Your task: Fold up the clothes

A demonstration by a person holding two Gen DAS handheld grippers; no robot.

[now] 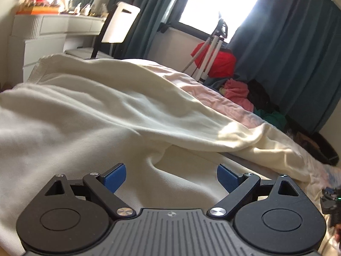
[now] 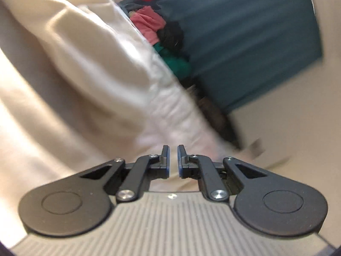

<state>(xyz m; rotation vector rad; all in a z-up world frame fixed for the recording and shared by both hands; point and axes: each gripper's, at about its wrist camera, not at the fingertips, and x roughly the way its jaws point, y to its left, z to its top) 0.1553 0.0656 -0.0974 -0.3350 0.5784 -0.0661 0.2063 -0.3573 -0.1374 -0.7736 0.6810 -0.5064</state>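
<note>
Left gripper [image 1: 171, 176] fingers spread wide, nothing between them — cream garment [image 1: 110, 106] directly beneath and ahead, spread over bed [image 1: 240, 108], long axis running away leftward. Right gripper [image 2: 173, 160] fingers closed, empty — garment to its left, view blurred.

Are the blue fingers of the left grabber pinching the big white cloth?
Apart. In the left wrist view the left gripper stands wide open, and its blue pads hang over the cream cloth on either side, with nothing squeezed between them.
</note>
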